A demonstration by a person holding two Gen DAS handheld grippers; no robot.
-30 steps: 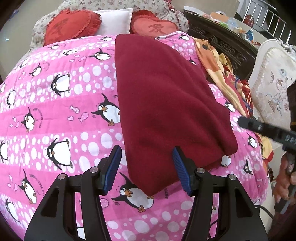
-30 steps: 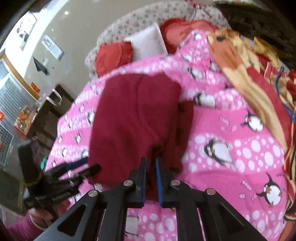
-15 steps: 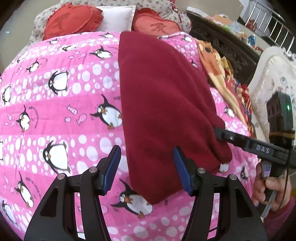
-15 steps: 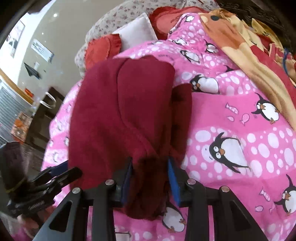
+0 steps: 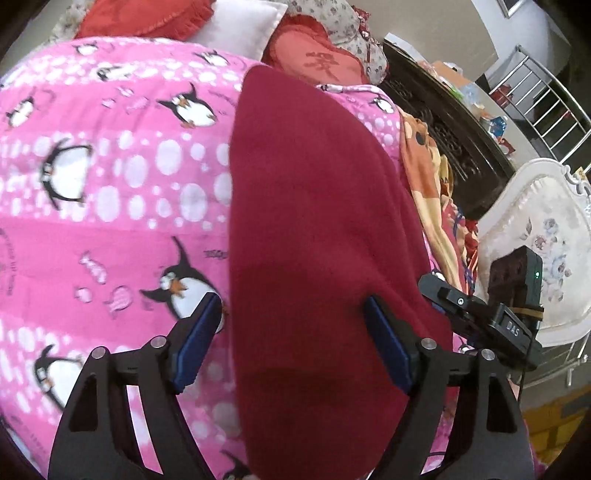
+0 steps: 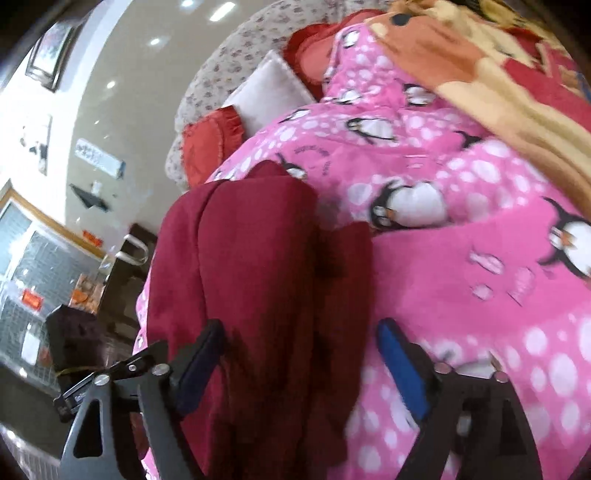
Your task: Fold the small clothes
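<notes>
A dark red garment point(image 5: 317, 229) lies folded lengthwise on the pink penguin bedspread point(image 5: 110, 192). My left gripper point(image 5: 295, 343) is open, its jaws straddling the garment's near left edge. In the right wrist view the garment point(image 6: 258, 280) lies with a narrower fold point(image 6: 347, 280) beside it. My right gripper point(image 6: 299, 362) is open, its jaws on either side of the garment's near end. The right gripper's body point(image 5: 491, 317) shows in the left wrist view at the garment's right edge.
Red heart cushions point(image 5: 147, 18) and a white pillow point(image 5: 240, 26) lie at the bed's head. An orange patterned blanket point(image 5: 428, 177) lies along the right side. A dark carved table point(image 5: 450, 122) and a white chair point(image 5: 543, 236) stand beyond it.
My right gripper has opened from shut to wide, jaws now around the garment's near end. Both grippers have moved closer to the garment; the left one stayed open.
</notes>
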